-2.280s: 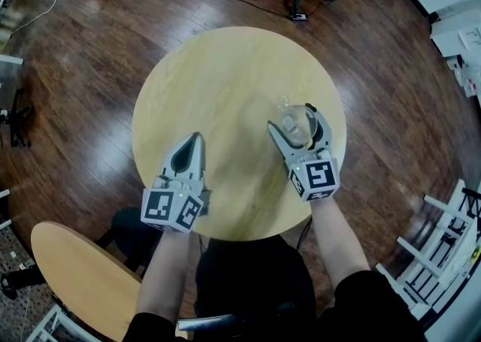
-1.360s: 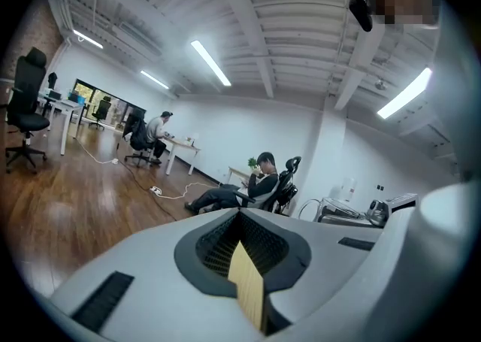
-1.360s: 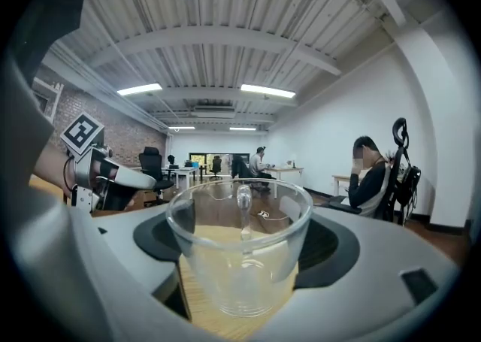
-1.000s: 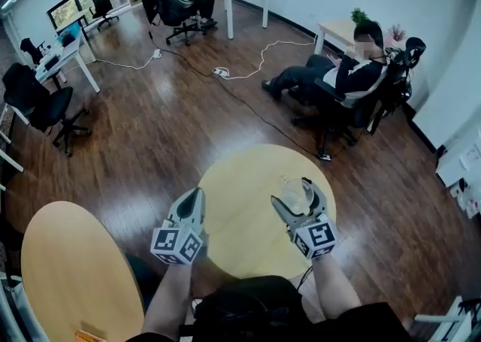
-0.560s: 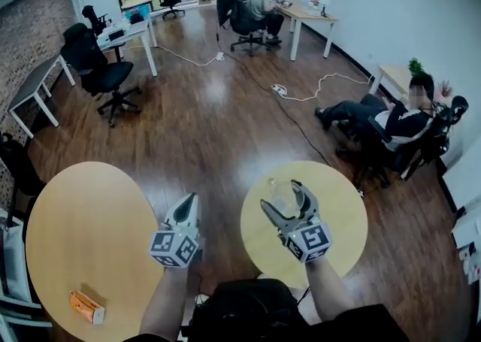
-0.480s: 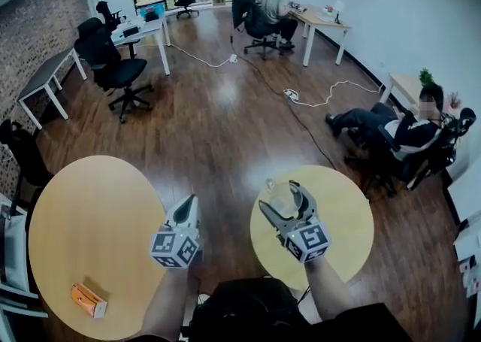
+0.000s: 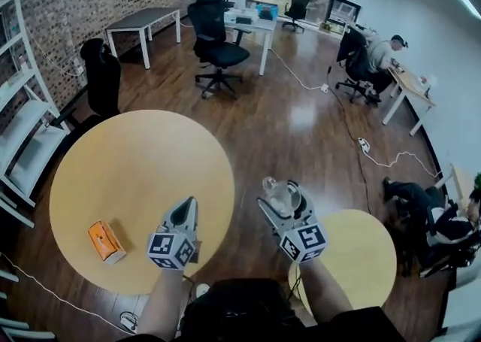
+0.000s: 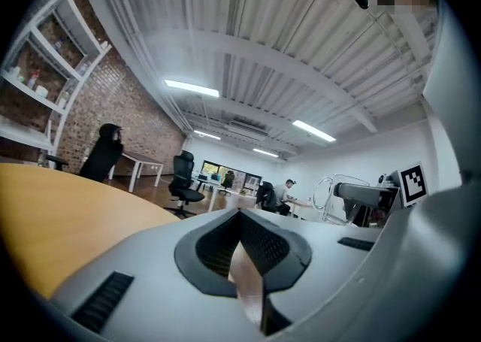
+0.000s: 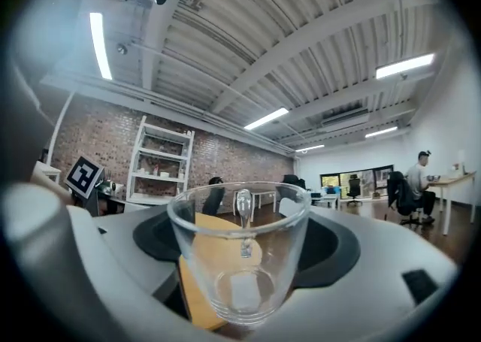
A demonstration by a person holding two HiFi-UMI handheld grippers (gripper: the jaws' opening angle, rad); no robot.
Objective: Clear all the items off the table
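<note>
The small orange box (image 7: 105, 240) on the round light-wood bench (image 7: 143, 175) was too small to tell its kind or markings.

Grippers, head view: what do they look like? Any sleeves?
Both the left gripper and the right gripper are light grey tapered shells, with black ribbed pads on the fingers. Each carries a white cube with black square markers. The person wears a dark top.

Round wooden tabletop (image 7: 143, 175), orange box (image 7: 105, 240) near its edge, left of the jaws of the left gripper (image 7: 188, 207).
</note>
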